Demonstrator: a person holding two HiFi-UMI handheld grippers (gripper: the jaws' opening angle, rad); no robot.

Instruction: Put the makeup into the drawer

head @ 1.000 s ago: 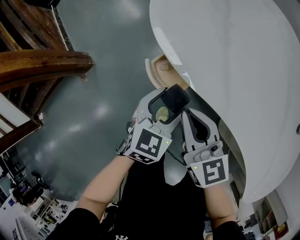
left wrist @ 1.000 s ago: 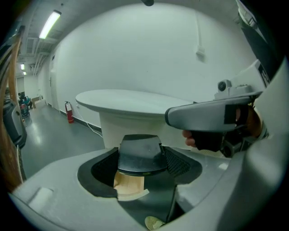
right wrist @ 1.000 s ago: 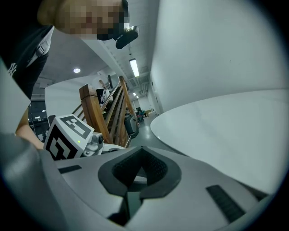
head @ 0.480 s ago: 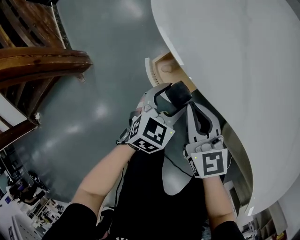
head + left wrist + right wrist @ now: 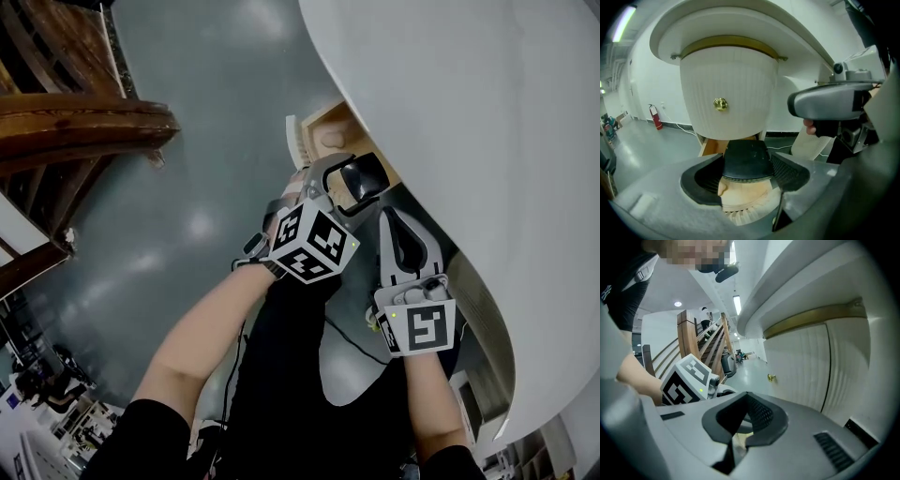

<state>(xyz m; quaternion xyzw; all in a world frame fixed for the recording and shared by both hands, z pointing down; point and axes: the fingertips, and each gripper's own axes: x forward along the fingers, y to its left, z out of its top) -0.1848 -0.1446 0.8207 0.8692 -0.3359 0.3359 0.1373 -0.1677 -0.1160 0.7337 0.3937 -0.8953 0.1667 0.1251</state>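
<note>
Table [image 5: 487, 141]: white, curved top, overhanging the drawer. Beneath the top, a ribbed white front with a brass knob [image 5: 720, 104].

Floor [image 5: 187, 187]: grey, glossy, showing light glare, left of the drawer. Large indoor space with white walls. Dark wooden rail [image 5: 84, 122] well to the drawer's left; fire extinguisher [image 5: 655, 117] against the far wall.

Drawer [image 5: 294, 142]: pulled out from under the table edge, pale wood inside, ribbed white face. What lies inside, cannot tell.

Left gripper [image 5: 746, 174]: jaws clamped on a black compact [image 5: 746, 157], one on each side. The compact hangs just over the drawer's open mouth, not yet inside, with wood visible beneath it.

Right gripper [image 5: 740, 420]: jaws together, nothing between them. It is beside the left gripper, on the near side of the drawer, and apart from the drawer.

Step, by my reading: carry-in, close to release. The next move calls for lowering the compact past the drawer's face and under the table overhang, which leaves tight headroom. Then part the jaws only when the compact sits low, so it doesn't drop or tip on the wood.
</note>
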